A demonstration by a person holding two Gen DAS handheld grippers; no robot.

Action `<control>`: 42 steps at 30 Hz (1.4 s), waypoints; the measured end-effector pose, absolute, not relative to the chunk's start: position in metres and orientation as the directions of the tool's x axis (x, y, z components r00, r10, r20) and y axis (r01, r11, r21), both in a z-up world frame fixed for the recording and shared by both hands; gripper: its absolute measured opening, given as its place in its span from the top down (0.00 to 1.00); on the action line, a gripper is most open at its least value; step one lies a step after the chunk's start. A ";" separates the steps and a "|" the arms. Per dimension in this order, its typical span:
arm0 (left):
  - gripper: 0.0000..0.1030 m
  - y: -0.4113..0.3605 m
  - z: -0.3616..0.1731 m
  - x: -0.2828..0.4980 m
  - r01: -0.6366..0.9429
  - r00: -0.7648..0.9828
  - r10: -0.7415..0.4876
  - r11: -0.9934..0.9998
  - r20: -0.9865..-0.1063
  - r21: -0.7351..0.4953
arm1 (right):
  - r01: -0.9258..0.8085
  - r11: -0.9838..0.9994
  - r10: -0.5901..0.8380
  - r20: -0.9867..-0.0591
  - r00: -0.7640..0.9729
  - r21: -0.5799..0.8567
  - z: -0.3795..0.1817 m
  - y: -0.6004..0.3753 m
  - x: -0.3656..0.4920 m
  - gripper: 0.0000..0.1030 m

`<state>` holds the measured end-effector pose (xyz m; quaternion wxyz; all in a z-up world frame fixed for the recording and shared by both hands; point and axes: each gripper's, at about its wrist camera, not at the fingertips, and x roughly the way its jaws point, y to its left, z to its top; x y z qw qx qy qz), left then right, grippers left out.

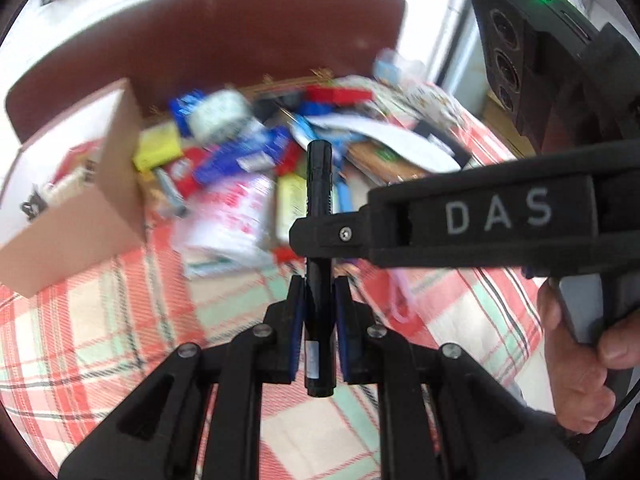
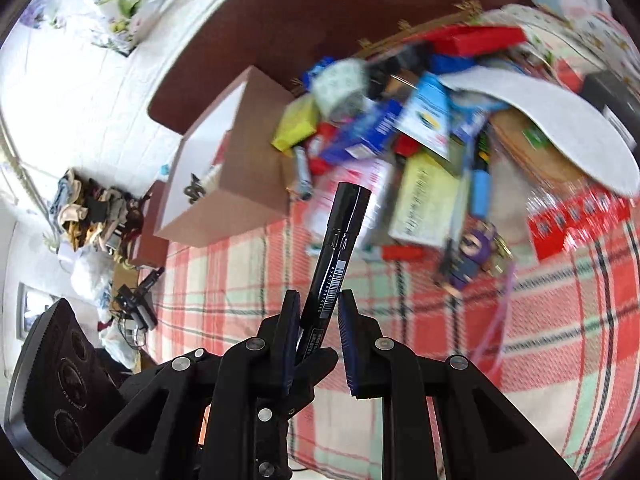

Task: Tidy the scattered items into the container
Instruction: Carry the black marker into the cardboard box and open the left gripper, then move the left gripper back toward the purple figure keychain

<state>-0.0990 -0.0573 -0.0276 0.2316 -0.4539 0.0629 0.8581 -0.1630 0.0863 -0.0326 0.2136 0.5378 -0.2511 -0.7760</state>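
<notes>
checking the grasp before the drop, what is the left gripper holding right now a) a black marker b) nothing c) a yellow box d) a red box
a, in the left wrist view the left gripper has its blue pads pressed on either side of a black marker, whose far end is also pinched by the right gripper coming in from the right.

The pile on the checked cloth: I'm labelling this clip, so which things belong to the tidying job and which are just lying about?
Part of the job:
- black marker, clamped in both the left gripper and the right gripper
- cardboard box
- heap of scattered packets

Just lying about:
- checked cloth
- clothes pile on the floor
</notes>
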 end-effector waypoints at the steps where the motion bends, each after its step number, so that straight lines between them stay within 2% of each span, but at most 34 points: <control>1: 0.87 -0.065 -0.022 -0.106 -0.441 -0.494 0.336 -0.892 -0.802 -0.102 | 0.077 -0.781 -0.607 -0.723 -0.332 0.620 -0.026 0.078 -0.171 0.79; 7: 0.87 -0.131 0.014 -0.157 -0.325 -0.575 0.282 -0.940 -0.769 -0.102 | 0.193 -0.760 -0.645 -0.687 -0.334 0.620 0.018 0.021 -0.235 0.80; 11: 0.87 -0.166 0.019 -0.195 -0.268 -0.586 0.255 -0.957 -0.769 -0.113 | 0.264 -0.751 -0.661 -0.690 -0.296 0.605 0.031 -0.032 -0.284 0.80; 14: 0.87 -0.182 0.014 -0.221 -0.253 -0.582 0.229 -0.963 -0.780 -0.094 | 0.284 -0.740 -0.672 -0.692 -0.262 0.610 0.025 -0.063 -0.314 0.80; 18: 0.84 -0.210 0.012 -0.248 -0.239 -0.567 0.283 -0.955 -0.774 -0.174 | 0.291 -0.743 -0.668 -0.697 -0.260 0.604 0.012 -0.081 -0.339 0.80; 21: 0.86 -0.221 0.011 -0.262 -0.213 -0.583 0.236 -0.968 -0.777 -0.135 | 0.282 -0.735 -0.677 -0.690 -0.255 0.617 0.004 -0.084 -0.354 0.80; 32: 0.85 -0.245 -0.020 -0.321 -0.111 -0.536 0.220 -0.975 -0.815 -0.190 | 0.223 -0.720 -0.694 -0.693 -0.198 0.657 -0.035 -0.108 -0.394 0.79; 34: 0.81 -0.244 -0.030 -0.332 -0.088 -0.507 0.214 -0.976 -0.835 -0.197 | 0.218 -0.718 -0.695 -0.689 -0.206 0.660 -0.034 -0.106 -0.395 0.79; 38: 0.56 -0.242 -0.032 -0.337 -0.054 -0.484 0.191 -0.981 -0.854 -0.188 | 0.201 -0.705 -0.709 -0.670 -0.221 0.680 -0.027 -0.096 -0.392 0.78; 39: 0.50 -0.241 -0.028 -0.334 -0.053 -0.498 0.184 -0.982 -0.848 -0.182 | 0.201 -0.693 -0.721 -0.657 -0.219 0.693 -0.023 -0.093 -0.389 0.73; 41: 0.43 -0.239 -0.015 -0.325 -0.050 -0.529 0.165 -0.985 -0.832 -0.164 | 0.202 -0.681 -0.732 -0.643 -0.226 0.704 -0.016 -0.088 -0.384 0.62; 42: 0.39 -0.238 -0.008 -0.320 -0.049 -0.544 0.160 -0.986 -0.823 -0.159 | 0.206 -0.677 -0.736 -0.637 -0.230 0.707 -0.012 -0.085 -0.381 0.53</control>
